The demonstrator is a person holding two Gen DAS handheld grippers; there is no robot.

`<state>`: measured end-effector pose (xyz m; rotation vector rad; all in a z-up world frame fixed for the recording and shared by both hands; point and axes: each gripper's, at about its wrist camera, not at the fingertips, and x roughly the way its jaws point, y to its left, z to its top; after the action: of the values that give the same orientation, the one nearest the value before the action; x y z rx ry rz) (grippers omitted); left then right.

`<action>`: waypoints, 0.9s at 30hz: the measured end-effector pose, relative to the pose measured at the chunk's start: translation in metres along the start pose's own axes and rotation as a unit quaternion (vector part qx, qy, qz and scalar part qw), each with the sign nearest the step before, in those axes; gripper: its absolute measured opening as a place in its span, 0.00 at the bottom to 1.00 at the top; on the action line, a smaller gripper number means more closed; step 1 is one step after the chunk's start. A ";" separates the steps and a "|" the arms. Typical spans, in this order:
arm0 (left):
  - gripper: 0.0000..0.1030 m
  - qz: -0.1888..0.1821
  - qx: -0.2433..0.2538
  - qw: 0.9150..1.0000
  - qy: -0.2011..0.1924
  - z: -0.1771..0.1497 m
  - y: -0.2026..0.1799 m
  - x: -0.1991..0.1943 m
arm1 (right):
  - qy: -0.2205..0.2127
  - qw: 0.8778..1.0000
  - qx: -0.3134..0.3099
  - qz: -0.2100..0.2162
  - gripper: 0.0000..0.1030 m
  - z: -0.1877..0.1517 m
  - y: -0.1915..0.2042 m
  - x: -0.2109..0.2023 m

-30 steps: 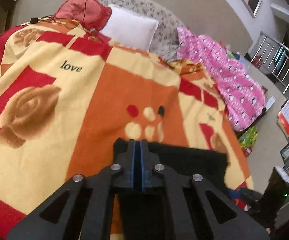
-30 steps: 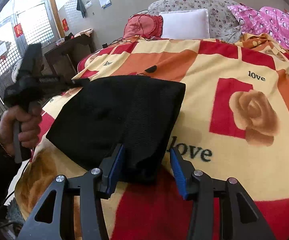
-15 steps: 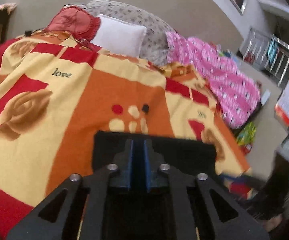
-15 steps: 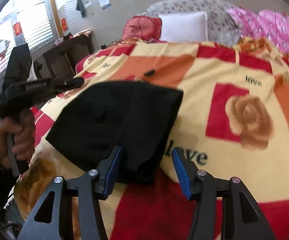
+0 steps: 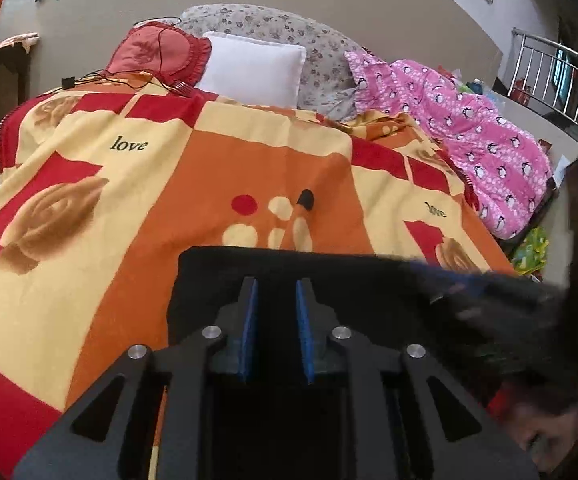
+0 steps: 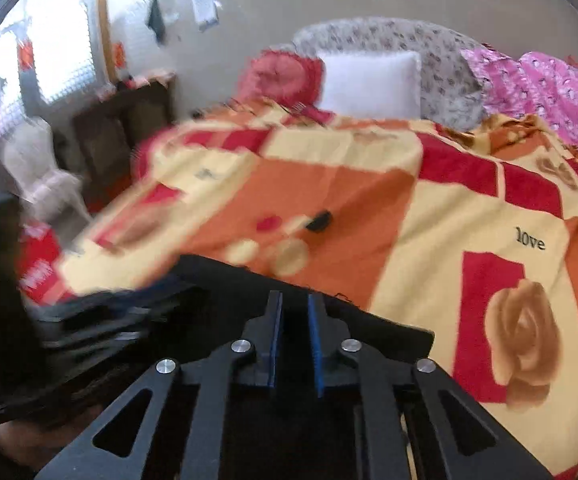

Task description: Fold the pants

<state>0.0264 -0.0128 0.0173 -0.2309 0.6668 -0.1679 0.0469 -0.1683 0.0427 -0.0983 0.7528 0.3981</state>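
Observation:
The black pants (image 5: 217, 280) lie folded flat on the patterned blanket (image 5: 129, 200) at the near edge of the bed. My left gripper (image 5: 276, 292) hovers over their near left part, jaws a narrow gap apart, nothing clearly between them. My right gripper (image 6: 293, 304) is over the pants (image 6: 389, 328) in its own view, jaws also a narrow gap apart; I cannot tell whether cloth is pinched. The right gripper shows blurred in the left wrist view (image 5: 461, 284).
A white pillow (image 5: 255, 66), a red cushion (image 5: 161, 52) and a pink quilt (image 5: 473, 128) lie at the bed's far end. A small black object (image 5: 306, 199) rests mid-blanket. A dark cabinet (image 6: 125, 132) stands left of the bed.
My left gripper's jaws have parted from shut to a small gap. My right gripper has narrowed from wide open and swung left over the pants, with motion blur.

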 end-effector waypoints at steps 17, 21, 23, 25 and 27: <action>0.64 -0.040 0.023 0.999 -0.004 -0.003 -0.014 0.000 | -0.024 0.997 0.057 0.052 0.14 -0.023 -0.054 -0.013; 0.65 -0.056 0.012 0.998 -0.003 -0.002 -0.009 -0.001 | -0.006 0.995 0.078 0.066 0.13 -0.027 -0.062 -0.005; 0.65 -0.060 0.009 0.998 -0.003 -0.002 -0.007 -0.001 | -0.013 0.996 0.071 0.053 0.14 -0.024 -0.058 -0.024; 0.67 -0.063 0.010 0.998 -0.003 -0.002 -0.007 -0.001 | -0.024 0.997 0.053 0.047 0.16 -0.024 -0.052 -0.045; 0.69 -0.063 0.012 0.998 -0.003 -0.002 -0.009 -0.001 | -0.034 0.998 0.023 0.045 0.17 -0.030 -0.038 -0.070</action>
<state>0.0241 -0.0215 0.0188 -0.2501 0.6447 -0.2967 -0.0040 -0.2326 0.0663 -0.0076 0.7011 0.4674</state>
